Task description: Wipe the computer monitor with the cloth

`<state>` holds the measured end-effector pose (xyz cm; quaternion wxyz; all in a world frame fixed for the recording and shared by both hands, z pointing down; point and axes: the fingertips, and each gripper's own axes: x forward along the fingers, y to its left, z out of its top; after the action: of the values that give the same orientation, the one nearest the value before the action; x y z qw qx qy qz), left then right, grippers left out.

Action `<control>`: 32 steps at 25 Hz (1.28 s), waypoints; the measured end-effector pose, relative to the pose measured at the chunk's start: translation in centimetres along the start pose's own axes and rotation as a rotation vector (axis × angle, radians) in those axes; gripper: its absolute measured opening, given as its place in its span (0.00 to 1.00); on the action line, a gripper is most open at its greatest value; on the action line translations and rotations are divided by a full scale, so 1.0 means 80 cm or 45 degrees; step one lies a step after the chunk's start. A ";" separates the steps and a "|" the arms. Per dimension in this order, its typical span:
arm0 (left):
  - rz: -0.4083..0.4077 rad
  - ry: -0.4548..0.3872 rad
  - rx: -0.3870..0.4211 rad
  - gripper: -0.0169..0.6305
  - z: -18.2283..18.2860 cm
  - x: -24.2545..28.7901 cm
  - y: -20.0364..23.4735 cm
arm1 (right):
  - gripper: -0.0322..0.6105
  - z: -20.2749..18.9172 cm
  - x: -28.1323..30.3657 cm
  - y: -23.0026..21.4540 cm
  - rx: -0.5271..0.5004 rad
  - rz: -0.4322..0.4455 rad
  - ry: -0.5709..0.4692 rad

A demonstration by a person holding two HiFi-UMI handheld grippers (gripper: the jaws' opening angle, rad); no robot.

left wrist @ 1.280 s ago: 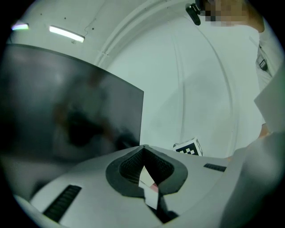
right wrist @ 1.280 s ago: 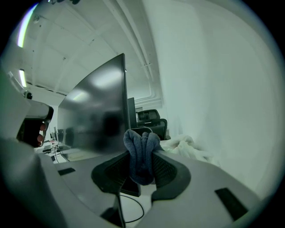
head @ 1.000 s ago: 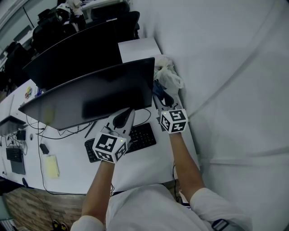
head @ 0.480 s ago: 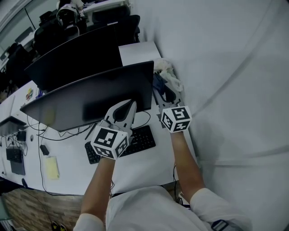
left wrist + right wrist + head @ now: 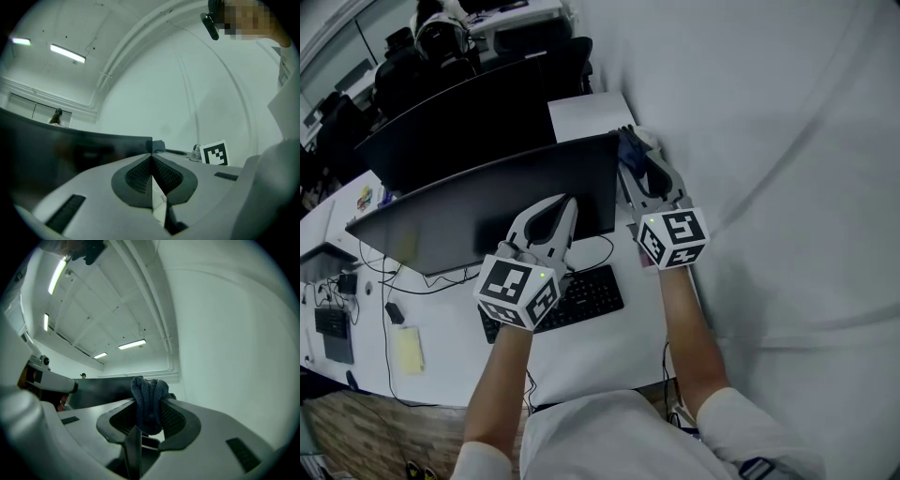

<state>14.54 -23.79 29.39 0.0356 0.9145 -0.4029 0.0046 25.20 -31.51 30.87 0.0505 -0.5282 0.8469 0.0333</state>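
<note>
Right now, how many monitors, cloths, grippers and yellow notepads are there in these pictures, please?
Monitors: 2 (near monitor, rear monitor)
Cloths: 1 (cloth, clamped in the right gripper)
Grippers: 2 (left gripper, shut with nothing in it, and the right gripper)
Yellow notepads: 1 (yellow notepad)
Total: 6

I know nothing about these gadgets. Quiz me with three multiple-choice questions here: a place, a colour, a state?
1. Where does the keyboard lie?
A) on the desk before the monitor
B) on a chair
C) atop the monitor

2. What colour is the cloth in the right claw?
A) yellow
B) dark blue
C) red

3. How is the left claw?
A) wide open
B) shut on the cloth
C) shut, empty

Answers: 1 A, head view shows it below the monitor; 2 B, dark blue between the jaws; 3 C, jaws meet, nothing between.
</note>
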 end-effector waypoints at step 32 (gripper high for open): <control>0.105 -0.051 -0.043 0.04 0.010 -0.066 0.069 | 0.27 0.074 0.033 0.059 -1.450 0.033 0.272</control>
<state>6.88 -23.67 28.76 0.0430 0.8964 -0.4407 -0.0189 20.06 -31.16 24.72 -0.3280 -0.4621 0.7024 0.4307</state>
